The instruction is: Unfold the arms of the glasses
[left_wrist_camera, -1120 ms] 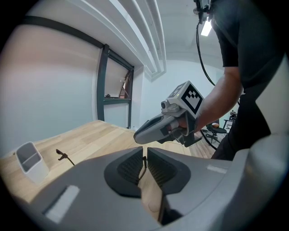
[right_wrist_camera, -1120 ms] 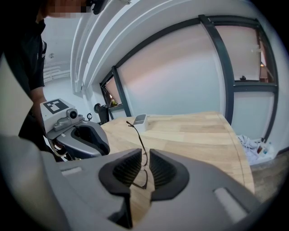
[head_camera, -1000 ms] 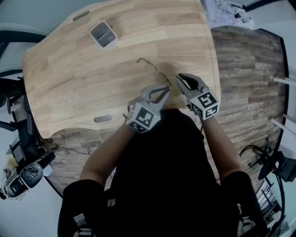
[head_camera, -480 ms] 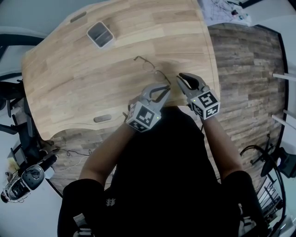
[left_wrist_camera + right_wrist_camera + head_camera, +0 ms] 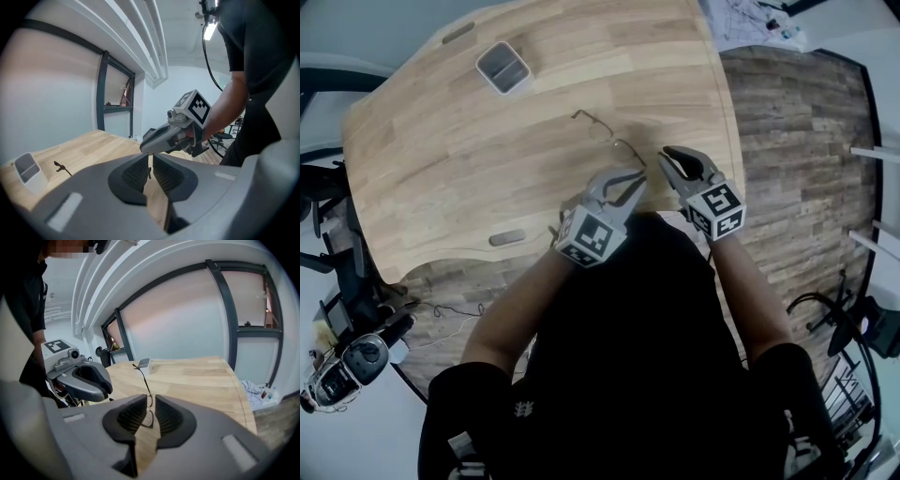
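Observation:
Thin wire-framed glasses [image 5: 602, 134] lie on the wooden table [image 5: 441, 159], stretching from the middle toward my two grippers. In the head view my left gripper [image 5: 635, 177] meets their near end from the left, and the right gripper [image 5: 664, 154] meets it from the right. In the left gripper view the jaws [image 5: 149, 171] stand nearly together with a small dark piece of the glasses [image 5: 149, 172] pinched between them. In the right gripper view the jaws [image 5: 150, 415] are shut on the wire rim [image 5: 149, 404], and the rest of the frame runs away over the table.
A small white holder [image 5: 503, 67] stands at the far left of the table. A grey pad [image 5: 507, 238] lies by the near left edge, another [image 5: 460, 33] at the far edge. The table's right edge [image 5: 733, 141] drops to a plank floor.

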### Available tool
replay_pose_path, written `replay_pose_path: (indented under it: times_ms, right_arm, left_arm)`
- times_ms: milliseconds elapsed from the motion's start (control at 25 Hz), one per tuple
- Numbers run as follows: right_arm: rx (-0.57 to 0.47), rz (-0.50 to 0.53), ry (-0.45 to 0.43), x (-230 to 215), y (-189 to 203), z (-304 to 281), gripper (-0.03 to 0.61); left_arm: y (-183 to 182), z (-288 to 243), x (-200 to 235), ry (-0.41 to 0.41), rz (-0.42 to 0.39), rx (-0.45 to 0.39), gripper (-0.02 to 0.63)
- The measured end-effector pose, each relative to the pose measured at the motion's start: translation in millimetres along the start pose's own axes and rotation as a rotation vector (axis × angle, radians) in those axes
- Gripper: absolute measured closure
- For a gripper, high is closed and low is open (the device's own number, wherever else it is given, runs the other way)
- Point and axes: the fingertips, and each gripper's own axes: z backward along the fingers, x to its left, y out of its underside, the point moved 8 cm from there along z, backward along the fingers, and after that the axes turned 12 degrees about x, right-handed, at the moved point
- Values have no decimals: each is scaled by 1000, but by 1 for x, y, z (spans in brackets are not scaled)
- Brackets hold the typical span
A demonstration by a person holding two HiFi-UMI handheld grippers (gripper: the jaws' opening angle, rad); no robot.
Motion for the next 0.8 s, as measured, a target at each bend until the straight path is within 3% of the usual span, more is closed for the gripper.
replay_pose_path:
  times_ms: [480, 800]
  right_arm:
    - [-49, 30, 16, 3, -29, 6, 534]
    - [-129, 86, 42, 17, -59, 14, 534]
  left_arm:
    - [-5, 46, 35, -156, 73, -80, 589]
    - [-8, 76, 64, -300, 103, -71, 604]
